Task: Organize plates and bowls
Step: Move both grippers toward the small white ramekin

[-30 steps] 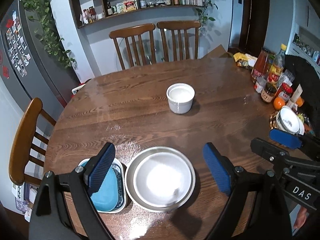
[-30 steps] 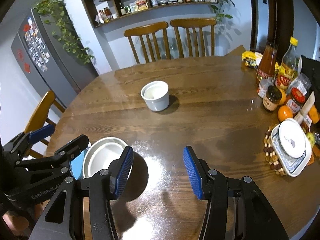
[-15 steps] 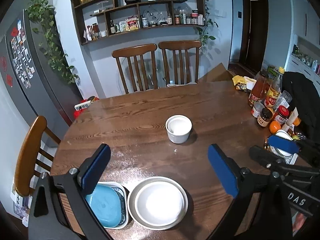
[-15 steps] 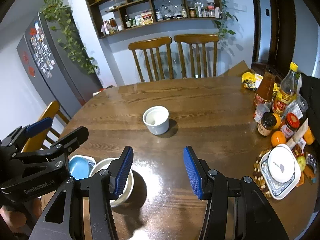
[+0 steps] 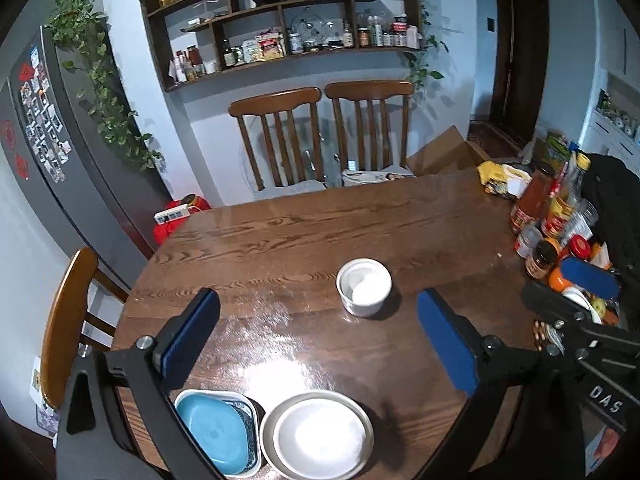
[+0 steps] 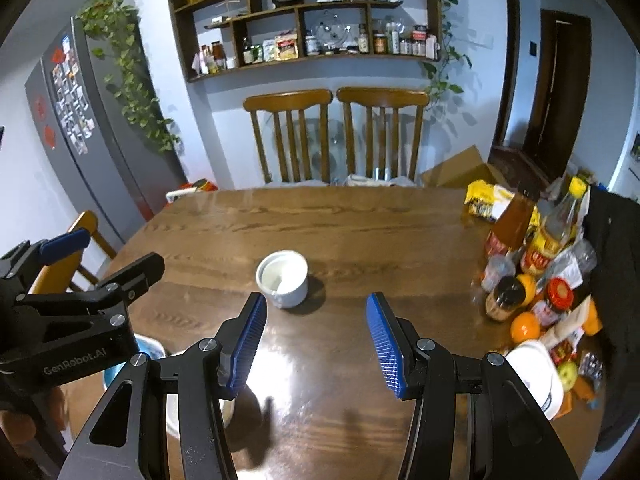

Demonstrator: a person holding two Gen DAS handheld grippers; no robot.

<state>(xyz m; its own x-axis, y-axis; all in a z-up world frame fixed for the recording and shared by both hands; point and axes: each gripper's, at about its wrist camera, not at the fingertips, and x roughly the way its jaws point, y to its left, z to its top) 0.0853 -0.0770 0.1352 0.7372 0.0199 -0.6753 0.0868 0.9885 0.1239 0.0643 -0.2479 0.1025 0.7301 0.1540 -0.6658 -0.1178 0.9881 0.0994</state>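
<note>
A small white bowl [image 5: 364, 286] [image 6: 282, 276] stands alone near the middle of the round wooden table [image 5: 304, 232]. At the near edge a white bowl sits inside a grey plate [image 5: 320, 436]. Beside it on the left, a blue dish [image 5: 212, 432] lies in a patterned white dish. My left gripper [image 5: 318, 308] hovers above these, its jaws opening wide with nothing between them. My right gripper [image 6: 316, 308] hangs open over bare table, empty, short of the small bowl. In the right wrist view the blue dish [image 6: 148, 350] peeks out behind the fingers.
Bottles, jars and oranges [image 6: 532, 280] crowd the table's right edge, with a white lidded dish [image 6: 536, 372] in front. Two wooden chairs [image 5: 320, 136] stand at the far side and another chair [image 5: 64, 320] at the left. A dark fridge [image 5: 60, 152] stands at the left.
Both grippers have risen and drawn back from the table, so more of the room shows. The left jaws have spread wider. The dishes have not moved.
</note>
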